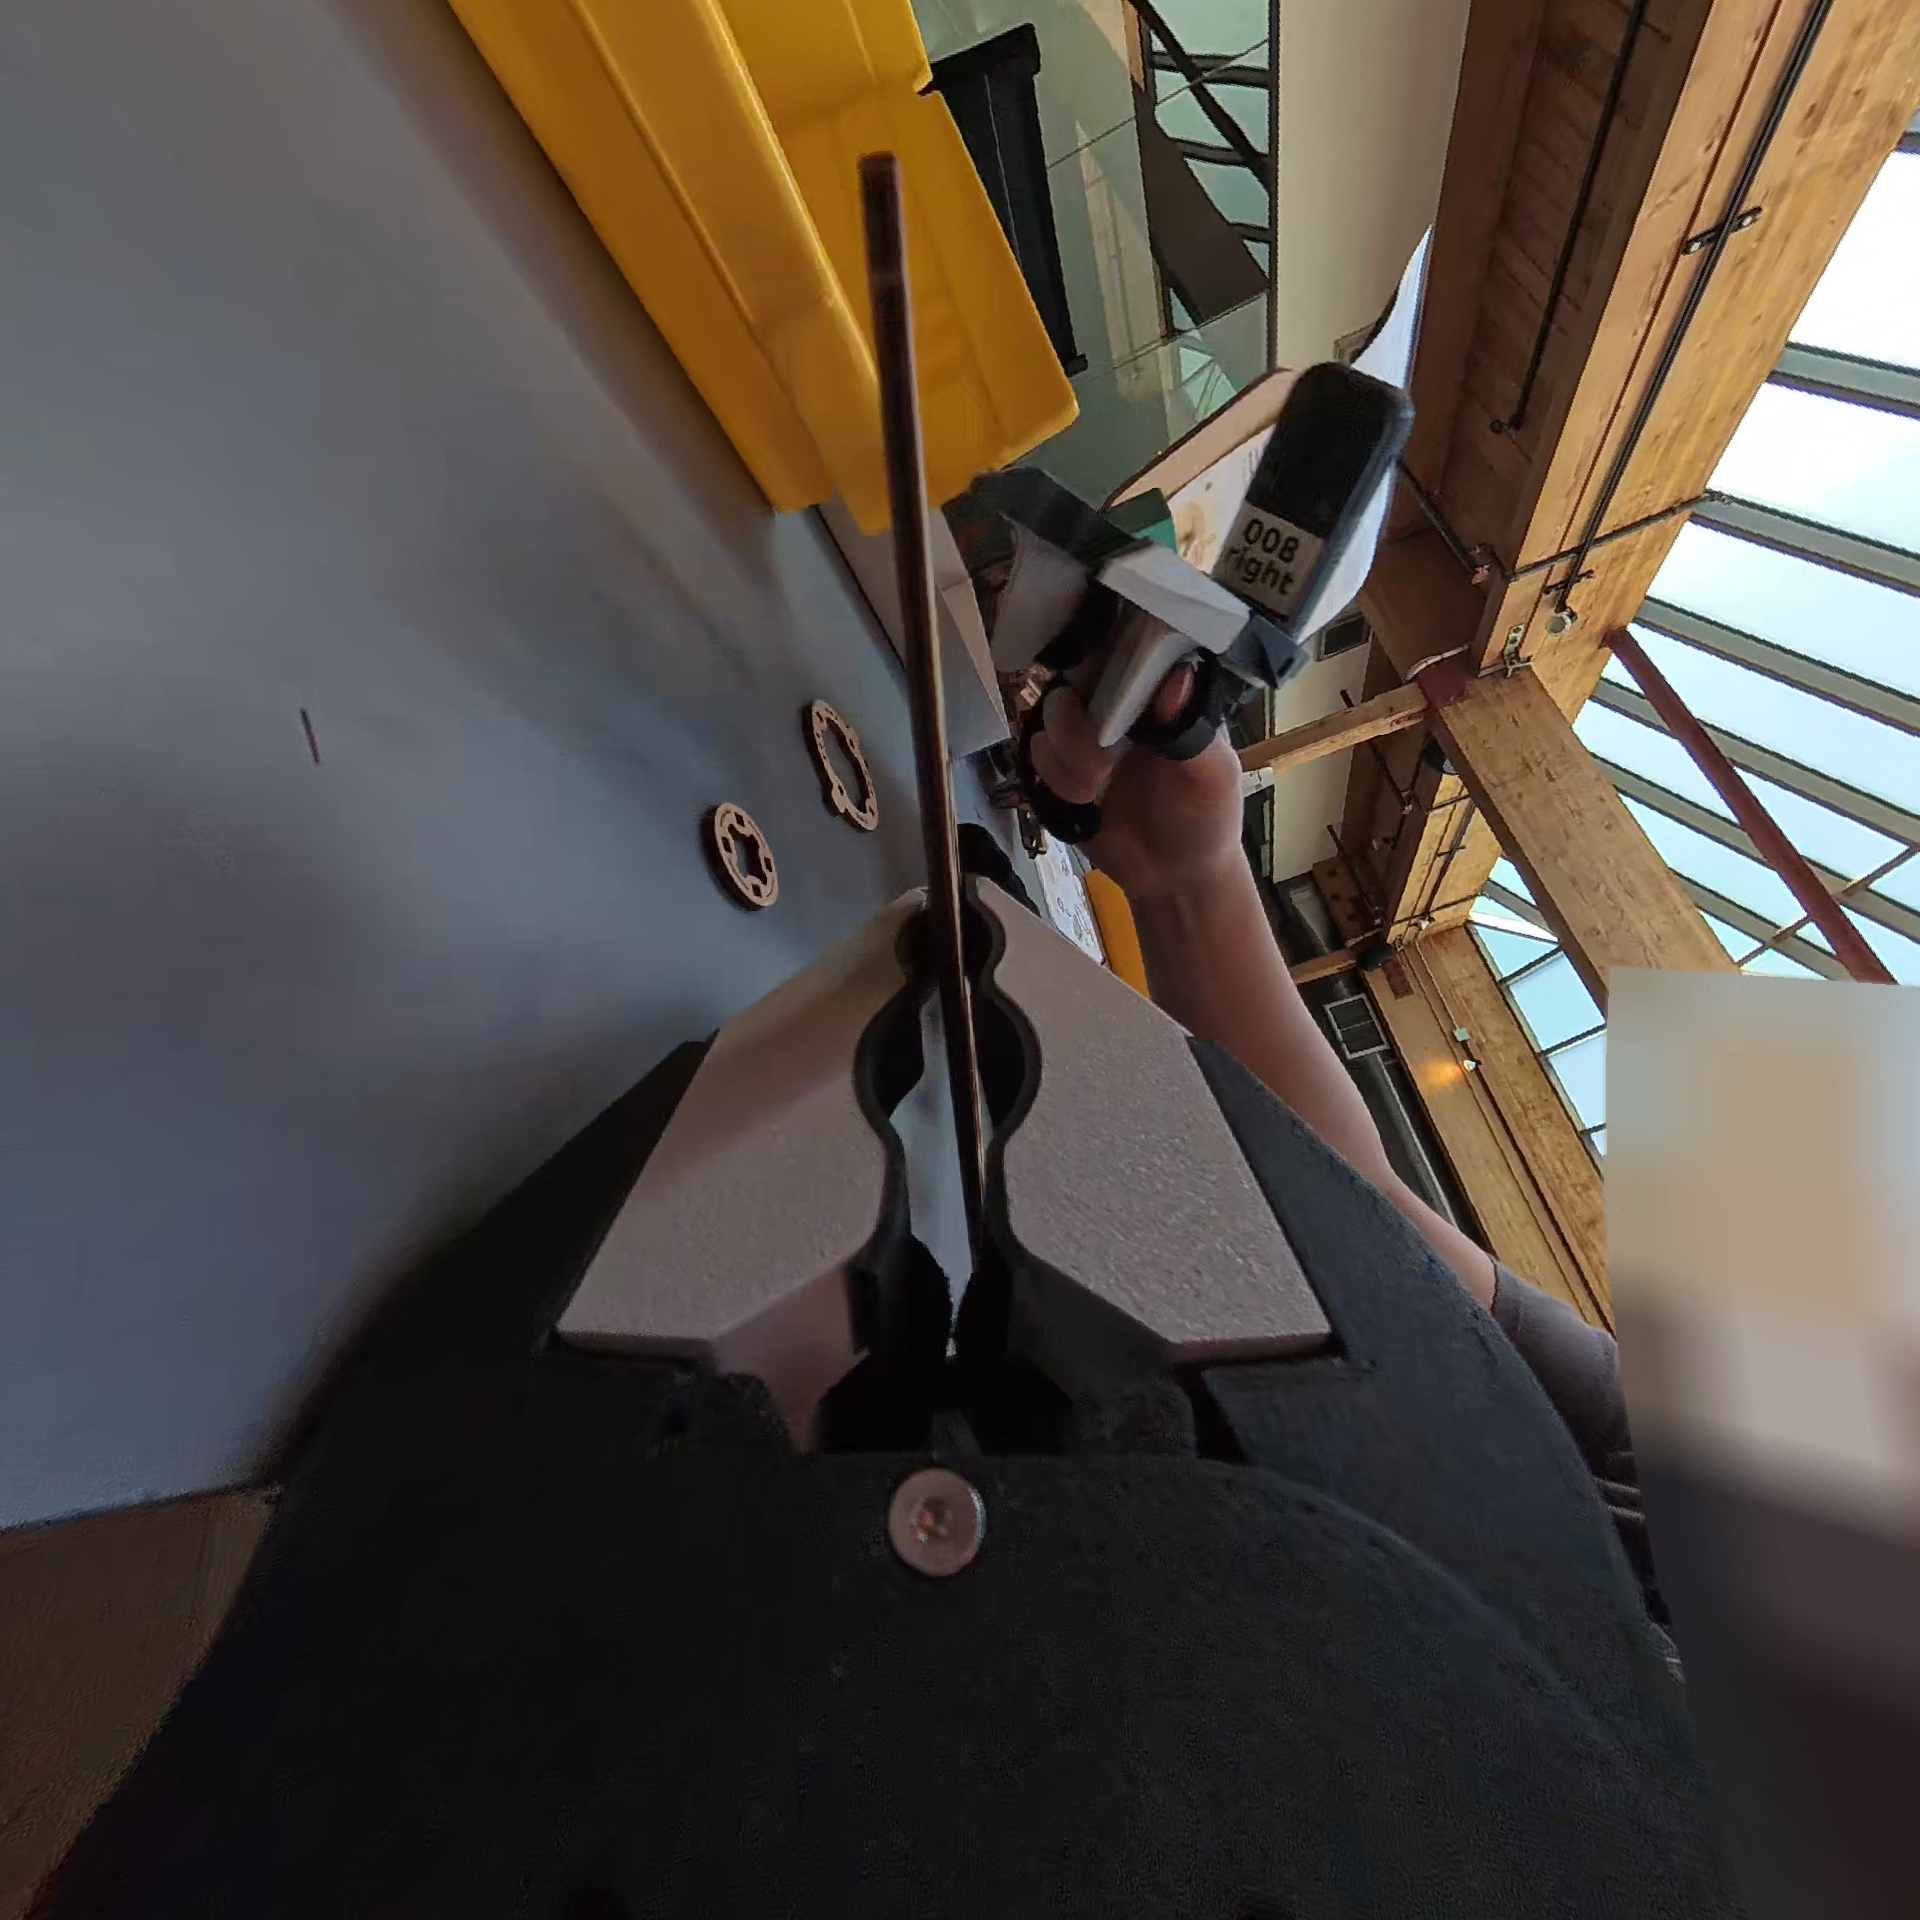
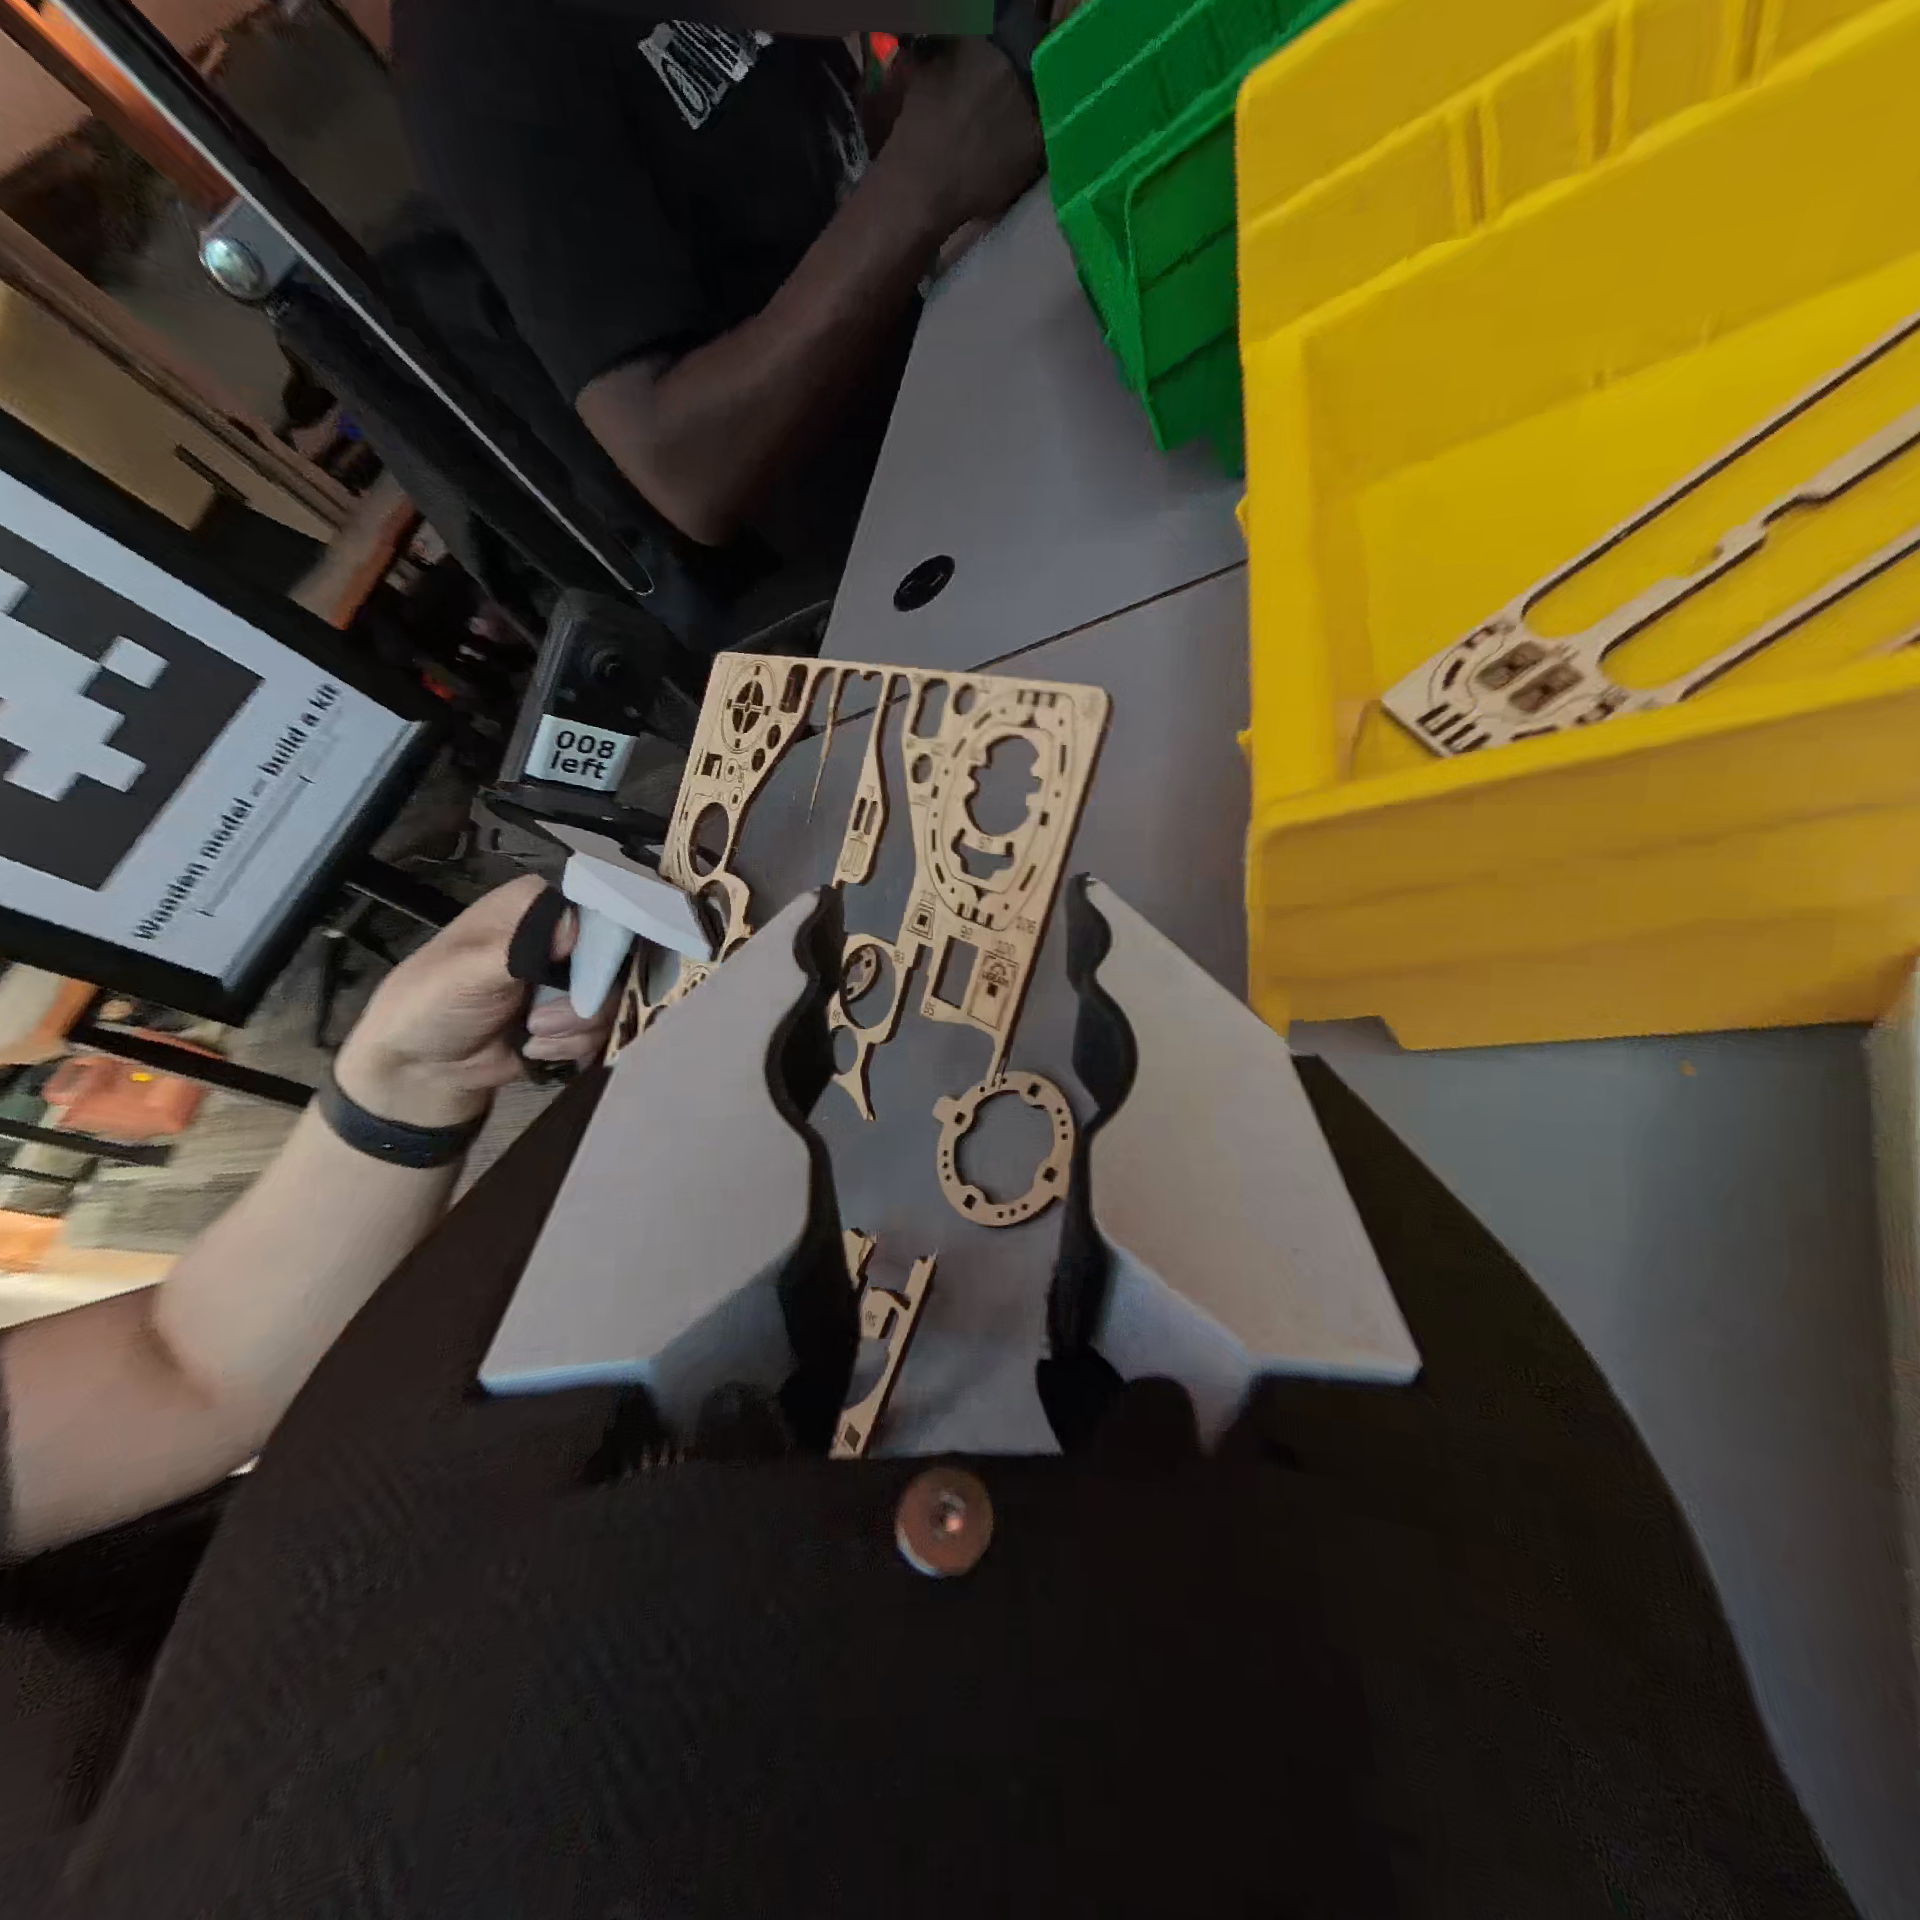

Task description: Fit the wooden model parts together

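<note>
My left gripper point(image 1: 940, 904) is shut on a thin laser-cut wooden sheet point(image 1: 904, 520), which I see edge-on standing upright above the grey table point(image 1: 364, 623). In the right wrist view the same sheet point(image 2: 894, 790) faces me, with many cut-outs, held at its left edge by the left gripper point(image 2: 675, 914). My right gripper point(image 2: 945, 899) is open and empty, its fingers on either side of the sheet's lower part. A wooden ring point(image 2: 1003, 1148) shows between them, below the sheet. Two wooden rings point(image 1: 746, 857) point(image 1: 842, 766) lie on the table. The right gripper point(image 1: 997, 561) is just behind the sheet.
Yellow bins point(image 2: 1558, 883) stand at the right, one holding a wooden offcut frame point(image 2: 1662, 582). Green bins point(image 2: 1143, 208) are behind them. A person in a black shirt point(image 2: 623, 208) sits across the table. A framed marker sign point(image 2: 156, 727) stands at the left. A yellow bin point(image 1: 779, 260) borders the table. The left gripper's tips are roughly 12 centimetres from the right gripper's.
</note>
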Demonstrator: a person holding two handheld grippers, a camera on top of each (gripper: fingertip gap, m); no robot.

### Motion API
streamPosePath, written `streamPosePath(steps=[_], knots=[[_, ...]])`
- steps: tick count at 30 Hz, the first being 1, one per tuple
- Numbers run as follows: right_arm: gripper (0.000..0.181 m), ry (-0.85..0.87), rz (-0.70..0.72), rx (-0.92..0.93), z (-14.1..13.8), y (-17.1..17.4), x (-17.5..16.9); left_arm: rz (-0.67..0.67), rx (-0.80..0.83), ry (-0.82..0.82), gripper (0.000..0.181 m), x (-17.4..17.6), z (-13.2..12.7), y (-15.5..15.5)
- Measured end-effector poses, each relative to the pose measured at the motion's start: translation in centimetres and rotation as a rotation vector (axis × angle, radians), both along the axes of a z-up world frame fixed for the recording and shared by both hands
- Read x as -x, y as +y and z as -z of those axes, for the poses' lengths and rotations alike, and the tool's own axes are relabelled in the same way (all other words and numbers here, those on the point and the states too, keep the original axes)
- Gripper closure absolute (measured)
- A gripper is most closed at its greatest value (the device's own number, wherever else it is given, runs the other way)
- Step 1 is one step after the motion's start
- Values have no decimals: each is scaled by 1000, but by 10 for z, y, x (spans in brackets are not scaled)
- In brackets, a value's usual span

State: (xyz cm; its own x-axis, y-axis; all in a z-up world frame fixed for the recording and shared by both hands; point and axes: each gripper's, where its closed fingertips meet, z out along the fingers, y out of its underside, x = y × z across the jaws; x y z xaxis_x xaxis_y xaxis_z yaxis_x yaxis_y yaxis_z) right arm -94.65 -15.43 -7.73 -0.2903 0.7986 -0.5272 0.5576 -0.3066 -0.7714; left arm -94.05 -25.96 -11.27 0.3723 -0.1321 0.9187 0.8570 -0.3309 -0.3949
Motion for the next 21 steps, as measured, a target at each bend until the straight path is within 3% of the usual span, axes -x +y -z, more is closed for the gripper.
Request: streamPosePath(steps=[5,11,15,21], knots=[[136,149,81,-240,-24,3,-18,-78,210,95,172,8,18,4],[140,-68,-46,-443,41,-11,-57,-102,353,108,160,10,25,12],[137,-147,-93,-552,66,-17,-72,-121,490,215,154,13,28,9],[139,-64,-107,-585,45,-30,-71,-169,692,411,110,24,22,6]])
